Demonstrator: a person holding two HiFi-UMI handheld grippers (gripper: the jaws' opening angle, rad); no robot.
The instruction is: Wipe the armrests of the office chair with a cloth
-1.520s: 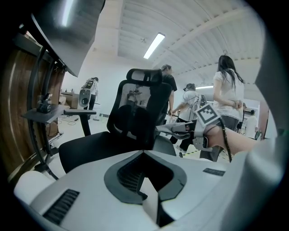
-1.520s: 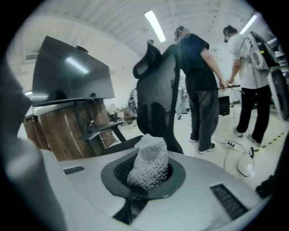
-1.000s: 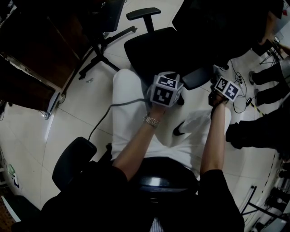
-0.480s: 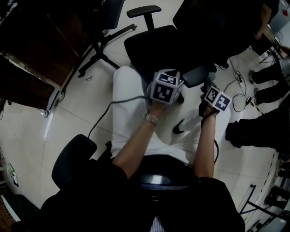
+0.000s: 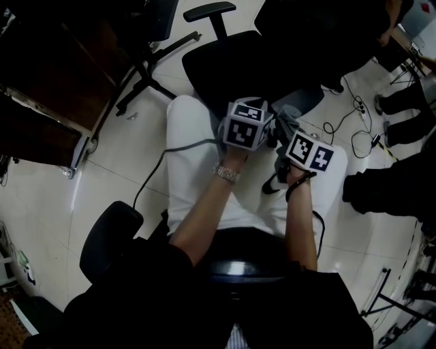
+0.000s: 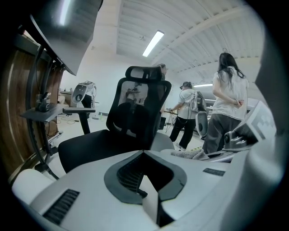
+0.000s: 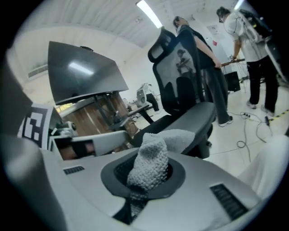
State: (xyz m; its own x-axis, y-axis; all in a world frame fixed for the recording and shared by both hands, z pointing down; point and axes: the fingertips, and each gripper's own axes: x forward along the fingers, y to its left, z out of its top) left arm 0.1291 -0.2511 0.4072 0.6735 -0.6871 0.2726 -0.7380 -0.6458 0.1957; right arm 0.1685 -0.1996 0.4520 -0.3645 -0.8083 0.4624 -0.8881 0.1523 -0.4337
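The right gripper [image 7: 148, 187] pinches a knitted grey cloth [image 7: 152, 158] in its fingers, close by the office chair's near armrest [image 7: 198, 115]. The left gripper [image 6: 146, 194] has its fingers pressed together, empty. Soft, light and floppy, the cloth looks best gripped by a bunched fold, as now.

- The seat [image 5: 231, 65] lies bare between the far armrest [image 5: 208, 10] and the near armrest [image 5: 303, 102].
- The left gripper [image 5: 259, 119] and right gripper [image 5: 293, 136] crowd together just before the near armrest.
- Knees [image 5: 194, 136] sit close to the seat's front.
- Cables [image 5: 351, 126] and standing people [image 5: 392, 184] hem the right side.
- On the left, open floor [image 5: 129, 150] runs to another chair's base [image 5: 146, 75] and a table [image 5: 41, 82].
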